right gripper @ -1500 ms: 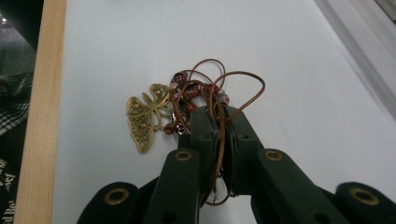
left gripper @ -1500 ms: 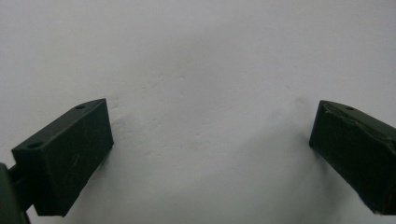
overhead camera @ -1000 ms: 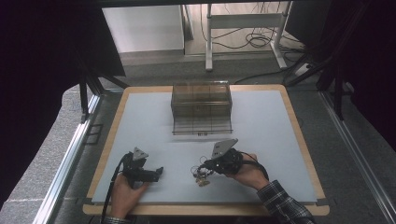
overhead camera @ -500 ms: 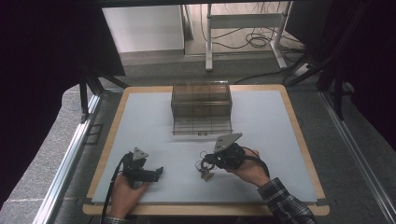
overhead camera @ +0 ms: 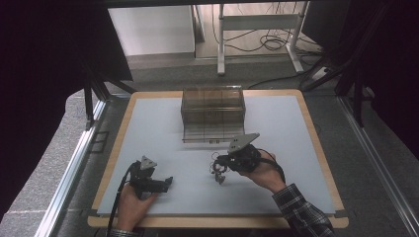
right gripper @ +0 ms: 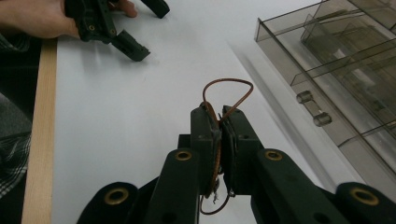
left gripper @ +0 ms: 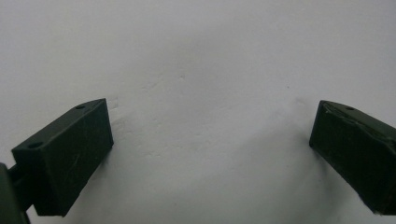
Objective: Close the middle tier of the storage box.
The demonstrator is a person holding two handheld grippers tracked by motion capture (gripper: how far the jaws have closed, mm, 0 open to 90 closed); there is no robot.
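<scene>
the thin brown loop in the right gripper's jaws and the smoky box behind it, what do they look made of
The loop looks like a thin rubber band or coated wire: reddish-brown, smooth, holding a springy curve; which one is unclear. The box looks like tinted clear plastic: glossy, see-through smoky walls and dividers. The right gripper is shut on the loop.

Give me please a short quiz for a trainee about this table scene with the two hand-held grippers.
1. True or false: the right hand-held gripper is shut on a thin brown wire.
2. How do the jaws of the left hand-held gripper stand?
A) wide apart with nothing between them
B) shut on a wire
C) shut on the box
3. What smoky see-through thing stands on the white mat beyond both hands?

Key:
1. True; a loop of the wire rises above the closed jaws.
2. A.
3. A plastic drawer box with dividers inside.
</scene>
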